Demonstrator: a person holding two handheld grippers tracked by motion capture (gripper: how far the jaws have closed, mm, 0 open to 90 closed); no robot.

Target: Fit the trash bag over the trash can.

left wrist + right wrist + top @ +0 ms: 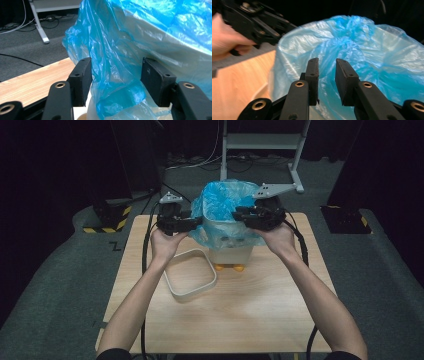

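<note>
**Blue bag being fitted over the white bin**

Blue plastic bag [220, 202] is lining a small white bin [231, 251] that is standing on orange feet toward the far middle of the wooden table [250, 310], with the film billowing above the rim and draping down the outside. A person's two forearms are reaching in from the near edge, one hand at each side of the bin. Just beside the bin, on the near left, a white square ring [190, 274] is lying flat on the table.

The left gripper [116, 75] is sitting at the bin's left side; its jaws are standing wide apart with a hanging fold of the bag between them, the film brushing the left pad but not being pinched. The right gripper [327, 75] is hovering at the right rim, its jaws narrowly parted with bag film showing in the gap; whether they are pinching it cannot be told.
</note>
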